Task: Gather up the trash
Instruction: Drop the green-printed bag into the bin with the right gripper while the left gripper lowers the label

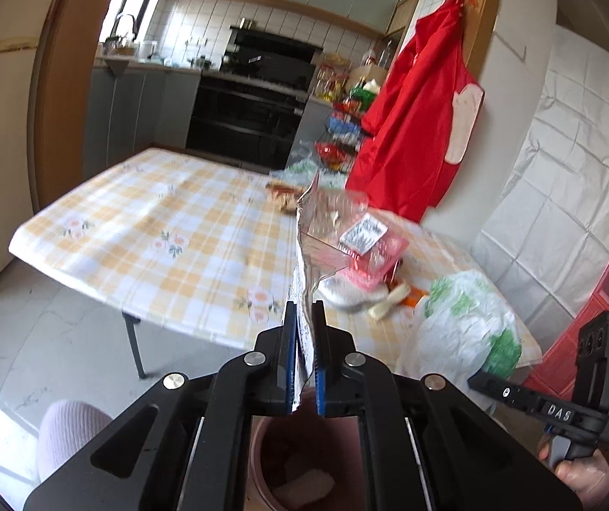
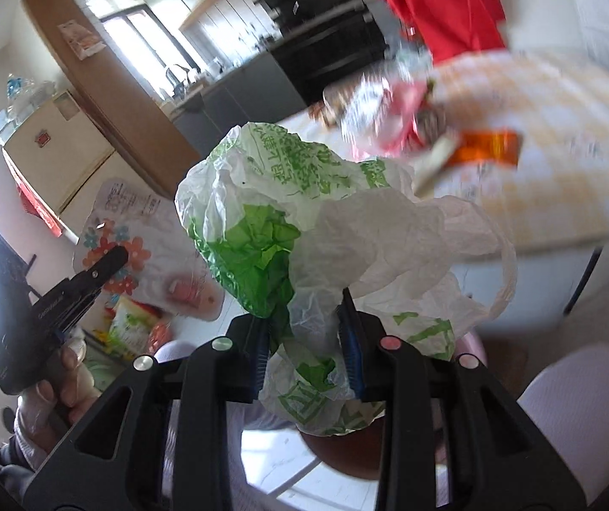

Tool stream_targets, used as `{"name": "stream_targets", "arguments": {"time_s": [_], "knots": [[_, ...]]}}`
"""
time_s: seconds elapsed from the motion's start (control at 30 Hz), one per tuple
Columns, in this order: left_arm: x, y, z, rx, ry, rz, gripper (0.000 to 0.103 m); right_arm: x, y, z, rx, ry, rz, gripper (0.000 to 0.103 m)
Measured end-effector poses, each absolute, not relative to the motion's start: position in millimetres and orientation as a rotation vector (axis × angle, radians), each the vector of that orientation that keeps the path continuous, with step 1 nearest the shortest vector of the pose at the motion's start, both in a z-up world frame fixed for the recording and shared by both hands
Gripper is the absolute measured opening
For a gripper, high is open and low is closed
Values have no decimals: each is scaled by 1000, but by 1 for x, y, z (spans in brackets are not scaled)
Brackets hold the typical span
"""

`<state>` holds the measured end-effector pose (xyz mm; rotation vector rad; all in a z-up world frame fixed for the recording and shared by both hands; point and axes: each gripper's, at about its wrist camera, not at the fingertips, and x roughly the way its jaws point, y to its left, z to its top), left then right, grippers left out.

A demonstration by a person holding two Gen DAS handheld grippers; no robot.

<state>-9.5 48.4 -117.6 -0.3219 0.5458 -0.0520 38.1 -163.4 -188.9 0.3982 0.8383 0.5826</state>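
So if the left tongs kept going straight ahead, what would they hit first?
Probably the clear plastic tray on the checked table, straight beyond the flat wrapper they grip; depth is hard to judge here.

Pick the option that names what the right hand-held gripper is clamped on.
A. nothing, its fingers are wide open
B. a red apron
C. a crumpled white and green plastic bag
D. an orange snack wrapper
C: in the right wrist view the right hand-held gripper has its blue-padded fingers closed on the crumpled white and green plastic bag, which bulges out above them.
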Motion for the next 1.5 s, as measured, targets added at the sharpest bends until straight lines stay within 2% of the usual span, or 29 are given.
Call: {"name": "stream_targets", "arguments": {"time_s": [0.27,0.47,0.53,0.67,0.73,0.8,0.93,1.03,1.27,1.5], "knots": [[1,44,-147,-325,630,-51,7,46,-155,-233,469,993,593,33],[6,43,-159,-328,673,-50,7,51,-157,-246,501,1049,570,47],[7,42,-161,-323,678,-55,7,53,-160,-248,507,1059,570,55],[6,40,-161,-318,681,-58,7,51,-158,-249,502,1073,568,61],[6,39,-161,-317,681,-57,7,51,-156,-248,498,1076,569,70],[6,39,-161,-316,681,-58,7,53,-154,-247,489,1080,567,72],[6,39,-161,-316,681,-57,7,53,-152,-247,476,1094,554,88],[6,39,-161,-317,683,-57,7,54,-149,-245,461,1088,559,95],[5,37,-161,-317,691,-65,7,51,-150,-235,415,1044,506,97],[7,27,-166,-303,726,-112,7,43,-173,-200,295,773,242,97]]}}
